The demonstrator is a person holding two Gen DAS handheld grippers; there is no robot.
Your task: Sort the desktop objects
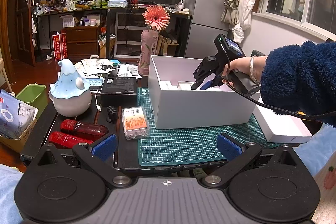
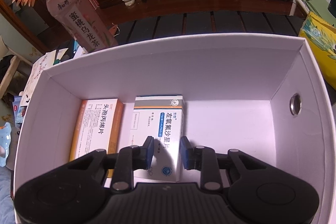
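Note:
A white open box [image 1: 201, 108] stands on the green cutting mat [image 1: 178, 144]. My right gripper [image 1: 200, 85] reaches down into it. In the right wrist view its pads [image 2: 149, 152] stand a little apart over a white-and-grey medicine box [image 2: 161, 125] lying on the box floor; the gripper [image 2: 167, 152] is open, not clamping it. An orange-and-white medicine box [image 2: 98, 127] lies to its left. My left gripper [image 1: 167, 146] is open and empty above the mat's near edge. A clear case with an orange label [image 1: 135, 122], two red bottles [image 1: 82, 129] and a black box [image 1: 119, 89] lie on the table.
A blue-and-white ceramic figure [image 1: 70, 89] stands at the left. A pink tea bottle with an orange flower [image 1: 147, 51] stands behind the white box [image 2: 172, 60]. The box lid [image 1: 281, 125] lies at the right. Papers [image 1: 98, 66] clutter the far table. A green bin [image 1: 33, 96] is on the floor.

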